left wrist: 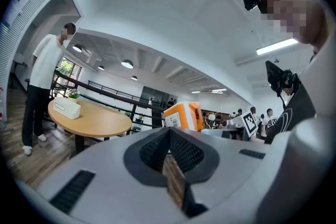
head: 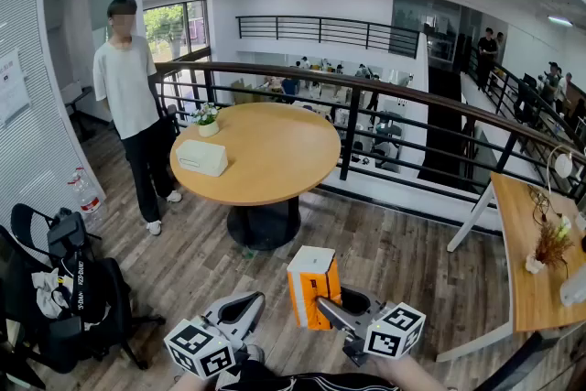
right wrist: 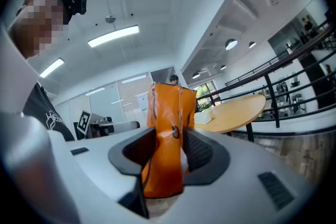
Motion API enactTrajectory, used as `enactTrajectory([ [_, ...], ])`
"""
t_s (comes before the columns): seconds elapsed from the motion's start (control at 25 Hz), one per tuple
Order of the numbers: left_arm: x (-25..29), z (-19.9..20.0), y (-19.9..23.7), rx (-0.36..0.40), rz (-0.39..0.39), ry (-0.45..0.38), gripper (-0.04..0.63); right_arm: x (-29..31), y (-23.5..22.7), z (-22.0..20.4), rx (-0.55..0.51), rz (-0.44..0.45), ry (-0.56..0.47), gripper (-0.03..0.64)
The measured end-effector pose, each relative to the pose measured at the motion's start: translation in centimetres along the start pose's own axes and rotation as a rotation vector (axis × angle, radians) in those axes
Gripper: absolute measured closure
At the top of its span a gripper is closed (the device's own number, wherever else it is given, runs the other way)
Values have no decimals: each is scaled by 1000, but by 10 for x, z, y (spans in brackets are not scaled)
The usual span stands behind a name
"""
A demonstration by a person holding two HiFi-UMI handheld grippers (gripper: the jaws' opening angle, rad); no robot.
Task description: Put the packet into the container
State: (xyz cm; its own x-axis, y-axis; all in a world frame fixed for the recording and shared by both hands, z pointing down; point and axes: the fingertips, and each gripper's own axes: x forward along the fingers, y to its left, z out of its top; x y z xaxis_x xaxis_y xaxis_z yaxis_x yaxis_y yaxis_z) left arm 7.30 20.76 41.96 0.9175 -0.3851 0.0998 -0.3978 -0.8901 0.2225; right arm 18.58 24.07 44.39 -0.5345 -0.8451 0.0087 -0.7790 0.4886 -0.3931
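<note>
My right gripper (head: 322,303) is shut on an orange-and-white packet (head: 312,286), which stands upright low in the head view. In the right gripper view the packet (right wrist: 169,134) fills the gap between the dark pads (right wrist: 202,150). The left gripper (head: 249,302) hangs beside it, shut on nothing; in its own view the left gripper (left wrist: 169,135) has its jaws meeting at the tip, and the packet (left wrist: 184,115) shows beyond them. A white box-shaped container (head: 201,157) lies on the round wooden table (head: 275,156) ahead, well away from both grippers.
A person in a white shirt (head: 126,87) stands left of the table. A small flower pot (head: 208,120) sits at the table's back edge. A black railing (head: 385,124) runs behind it. An office chair with bags (head: 64,288) stands at left, another desk (head: 536,252) at right.
</note>
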Motion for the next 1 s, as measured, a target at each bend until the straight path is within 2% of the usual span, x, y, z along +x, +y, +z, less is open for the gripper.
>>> enactTrajectory([
  [0.4,-9,-4,3,-16,36,-5,589,6,3,-3,-14,21,21,451],
  [0.56,-12,-3,12,-23,63,-7,589,12,6,1,-61,27,26,451],
  [1.0,-10,-4,37,-28,86,-24,589,39,-2,2,-39,61,11,449],
])
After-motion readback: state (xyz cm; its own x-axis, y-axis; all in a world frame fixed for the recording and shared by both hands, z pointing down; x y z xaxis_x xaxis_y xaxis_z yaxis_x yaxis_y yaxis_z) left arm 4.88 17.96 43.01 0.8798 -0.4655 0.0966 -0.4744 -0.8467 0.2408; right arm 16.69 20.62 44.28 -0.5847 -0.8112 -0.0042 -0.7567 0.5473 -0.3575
